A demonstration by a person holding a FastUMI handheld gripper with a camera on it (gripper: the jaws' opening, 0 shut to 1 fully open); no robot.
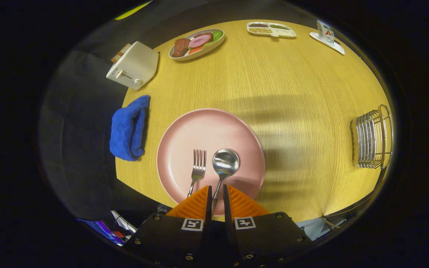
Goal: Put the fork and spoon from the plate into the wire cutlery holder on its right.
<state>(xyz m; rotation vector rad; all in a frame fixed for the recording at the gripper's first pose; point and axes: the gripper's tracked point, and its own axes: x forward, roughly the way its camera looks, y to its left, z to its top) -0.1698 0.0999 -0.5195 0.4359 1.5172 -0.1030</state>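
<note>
The gripper is nearly closed around the spoon handle. The fork lies just left, both on the pink plate. The wire cutlery holder stands far right on the worktop.
</note>
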